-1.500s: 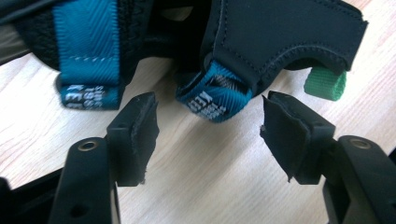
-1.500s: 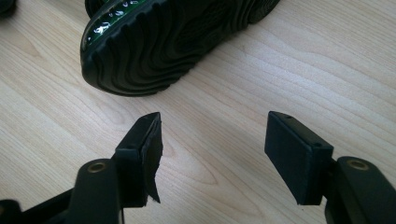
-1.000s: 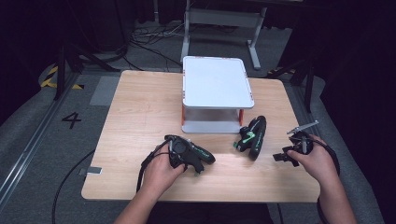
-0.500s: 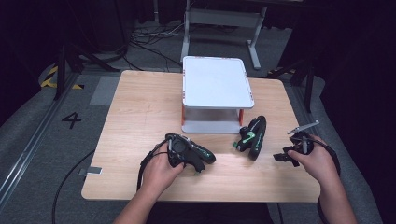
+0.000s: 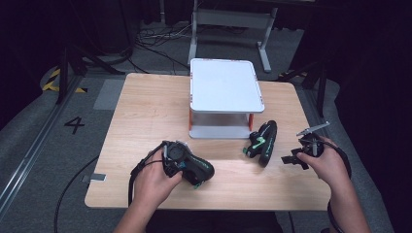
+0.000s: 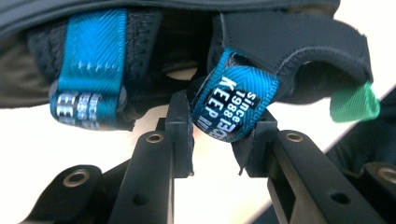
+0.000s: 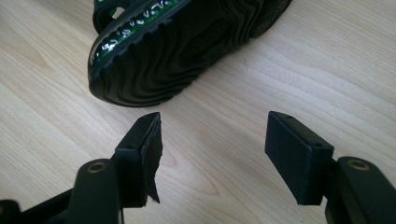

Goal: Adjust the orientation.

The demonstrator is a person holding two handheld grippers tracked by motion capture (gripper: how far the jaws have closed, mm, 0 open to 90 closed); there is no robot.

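Nothing shifted vs a sec ago: same layout, both hands parked. Left tongs [image 5: 187,162] at 7 o'clock on pale wooden surface [image 5: 145,116], jaws nearly closed, pinching blue woven heel loop [image 6: 233,109] of black strappy sandal w/ green tag [image 5: 194,167]; grip looks set, lift not begun. Right tongs [image 7: 212,154] at 4 o'clock, wide open, empty, aimed at sole of second black sandal w/ green lining [image 5: 262,141], lying on its side just beside white two-tier plastic rack [image 5: 226,87] at 12 o'clock centre. Prob. next: left lifts its sandal toward rack; right needs to close in on the other.
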